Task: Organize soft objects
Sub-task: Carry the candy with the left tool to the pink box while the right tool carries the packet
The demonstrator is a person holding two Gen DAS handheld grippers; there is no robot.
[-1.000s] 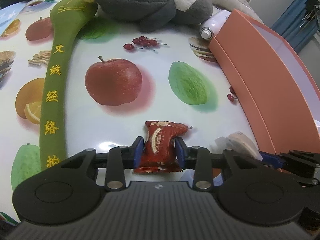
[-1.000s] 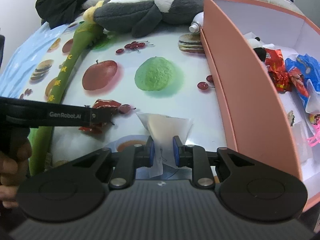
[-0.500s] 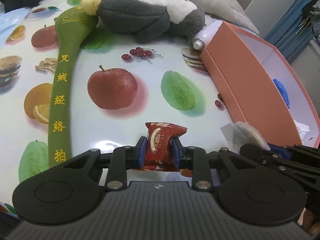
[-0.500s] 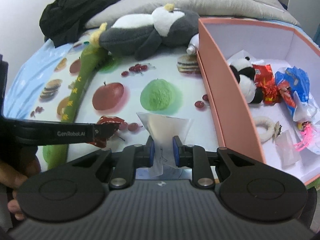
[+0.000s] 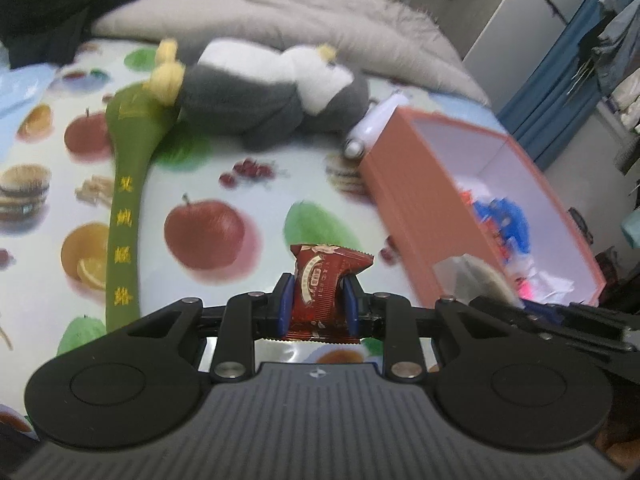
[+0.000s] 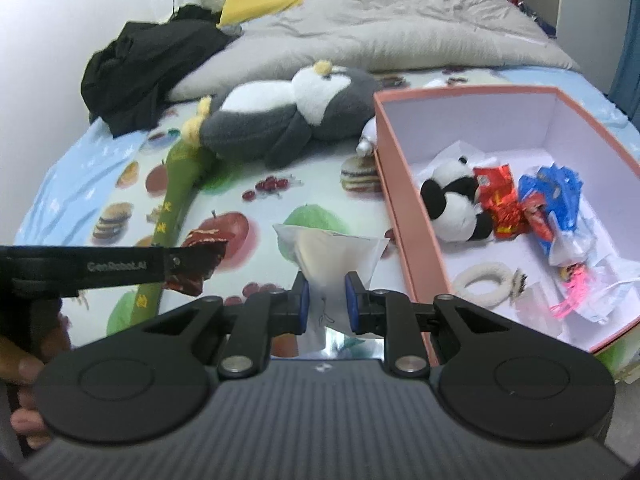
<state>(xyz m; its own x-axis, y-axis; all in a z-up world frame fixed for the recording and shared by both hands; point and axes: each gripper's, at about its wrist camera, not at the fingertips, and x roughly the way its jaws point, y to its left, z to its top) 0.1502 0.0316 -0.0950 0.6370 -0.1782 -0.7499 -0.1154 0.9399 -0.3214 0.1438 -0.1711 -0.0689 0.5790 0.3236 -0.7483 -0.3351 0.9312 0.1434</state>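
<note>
Above fruit-print bedding (image 6: 256, 168), left claw (image 5: 316, 304) grips red packet (image 5: 324, 280), right claw (image 6: 326, 300) clear pouch (image 6: 332, 252), beside box rim (image 6: 404, 216).

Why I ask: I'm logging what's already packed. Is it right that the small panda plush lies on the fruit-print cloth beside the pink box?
Not quite. The small panda plush lies inside the pink box, next to red wrappers, not on the fruit-print cloth beside it. The right wrist view shows this.

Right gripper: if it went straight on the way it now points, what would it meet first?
Likely the fruit-print cloth, near the printed green fruit. The right gripper, shut on a clear packet, points down left of the pink box. Depth is unclear.
</note>
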